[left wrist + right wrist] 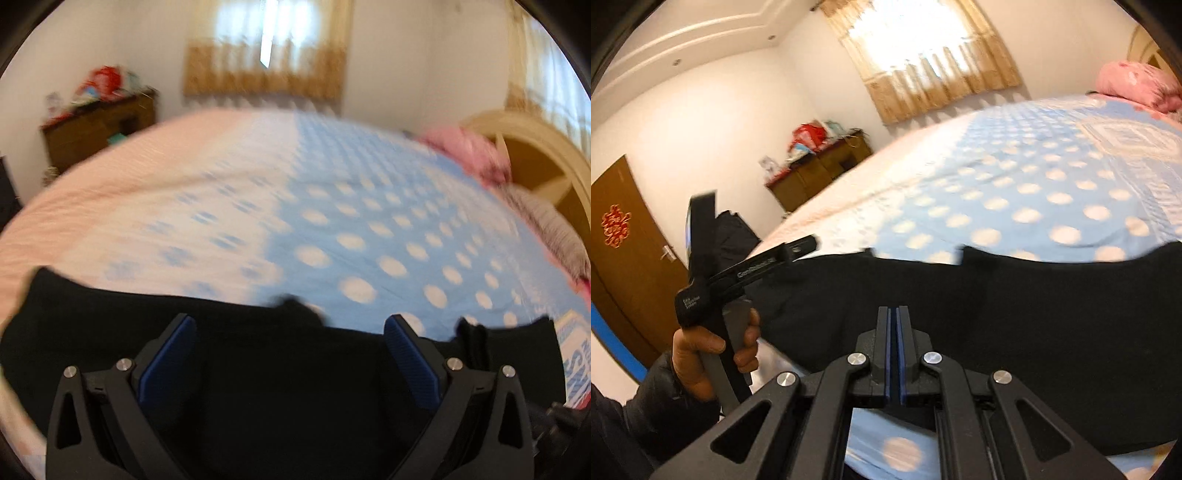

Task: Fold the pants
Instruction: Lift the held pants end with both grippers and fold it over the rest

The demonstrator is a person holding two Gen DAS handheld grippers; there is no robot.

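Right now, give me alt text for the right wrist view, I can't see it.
The right hand-held gripper, jaws shut, sits over black pants spread on a blue polka-dot bed cover. At left, a hand grips the handle of the left hand-held gripper; behind are a curtained window and a wooden door.

I see a bed (369, 221) with a blue dotted cover, a pink pillow (1137, 83) at its head, a wooden dresser (820, 170) piled with clutter, a curtained window (923, 55) and a brown door (631, 240).

A red double-happiness sign (615, 226) hangs on the brown door (635, 258).
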